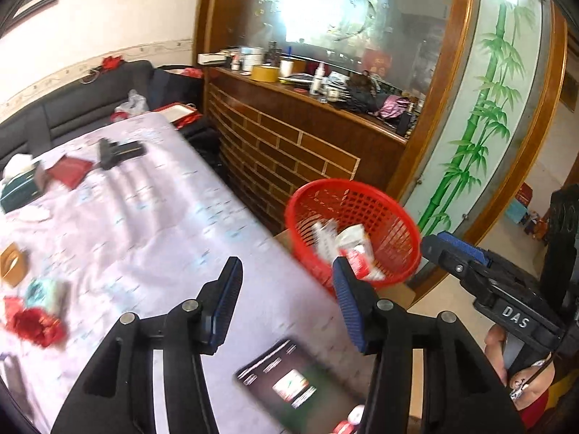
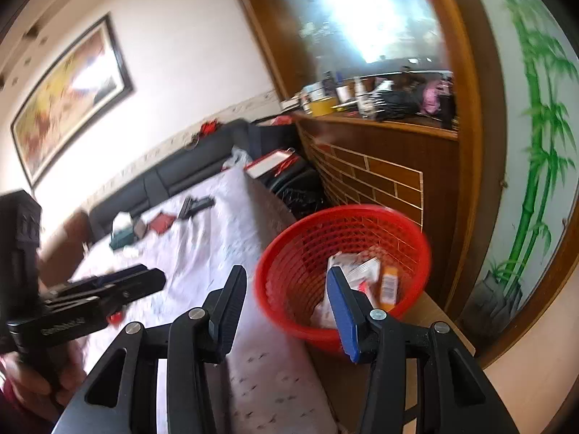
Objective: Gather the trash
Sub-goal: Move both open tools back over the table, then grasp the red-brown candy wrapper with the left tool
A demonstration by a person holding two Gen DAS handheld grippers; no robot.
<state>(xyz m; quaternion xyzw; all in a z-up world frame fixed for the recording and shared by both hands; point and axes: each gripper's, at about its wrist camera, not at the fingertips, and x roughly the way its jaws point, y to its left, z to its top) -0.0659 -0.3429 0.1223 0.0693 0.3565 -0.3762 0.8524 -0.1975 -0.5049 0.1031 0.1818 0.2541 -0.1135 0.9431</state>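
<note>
From the left wrist view, the left hand-held gripper (image 1: 287, 296) hung above the near end of the desk (image 1: 163, 224) with its fingers apart and nothing between them. The red basket (image 1: 353, 235) stood just off the desk's right edge on a low brown surface, and it already held several crumpled white and red wrappers (image 1: 343, 249), so by my judgement part of the collecting was done. More was left: red scraps (image 1: 34, 327) and a pale packet (image 1: 45, 291) lay at the left side, a white crumpled piece (image 1: 34, 214) sat farther up, and a dark printed packet (image 1: 289, 379) lay right under the fingers. A tissue box (image 1: 18, 184), a red flat case (image 1: 70, 173) and a black tool (image 1: 115, 152) at the far end may not be trash at all. The right hand-held gripper (image 1: 456, 253) showed at the right, beside the basket; its state could not be told there.

From the right wrist view, the right hand-held gripper (image 2: 286, 296) was likewise spread and empty, pointing at the basket (image 2: 343, 271), with an orange packet (image 2: 389, 285) among the wrappers inside. The left hand-held gripper (image 2: 119, 285) reached over the desk (image 2: 224, 224). Nothing blocked the basket, though the wooden cabinet (image 2: 380, 166) stood near behind it.
</note>
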